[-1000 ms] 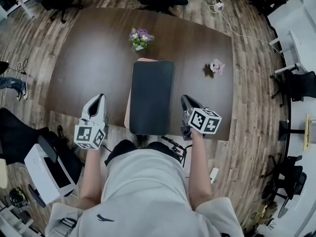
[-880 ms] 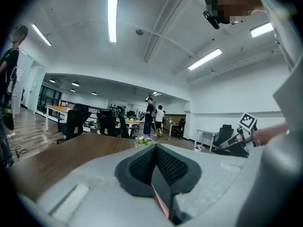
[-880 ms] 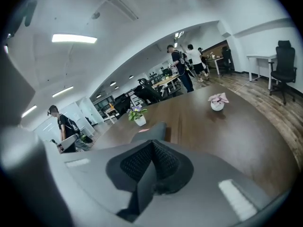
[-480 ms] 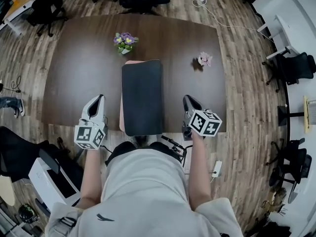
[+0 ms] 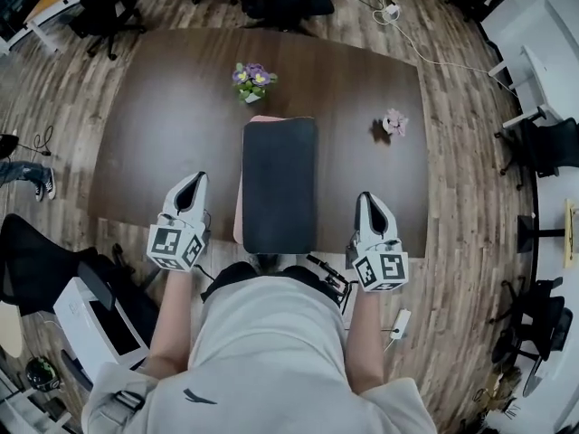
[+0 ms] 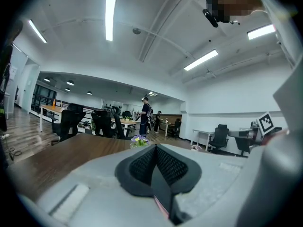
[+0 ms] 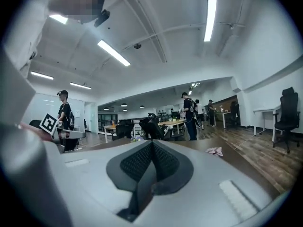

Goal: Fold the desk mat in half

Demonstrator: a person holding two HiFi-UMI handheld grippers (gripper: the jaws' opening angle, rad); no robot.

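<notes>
Pale grey short-sleeved top (image 5: 262,351), small black logo (image 5: 197,396) on it, dark legwear (image 5: 237,274) below. Left gripper (image 5: 190,188) and right gripper (image 5: 369,202): light grey moulded shells, black grid-textured pads (image 6: 142,164). Each carries a white marker cube (image 5: 176,245) with black square patterns.

Light: bright, even and white, from ceiling strip lights (image 6: 110,18), with several visible in both gripper views.
Glare: the strips are blown out to pure white.
Shadows: soft and short, with a small dark one beside the pink flower (image 5: 395,121) on the tabletop (image 5: 163,125).
Distortion: heavy fisheye throughout, tabletop edges bowed, dark vignette at the gripper views' corners.
Focus: head view sharp. The left gripper (image 6: 155,150) and right gripper (image 7: 152,145) housings are soft near the lens.
</notes>
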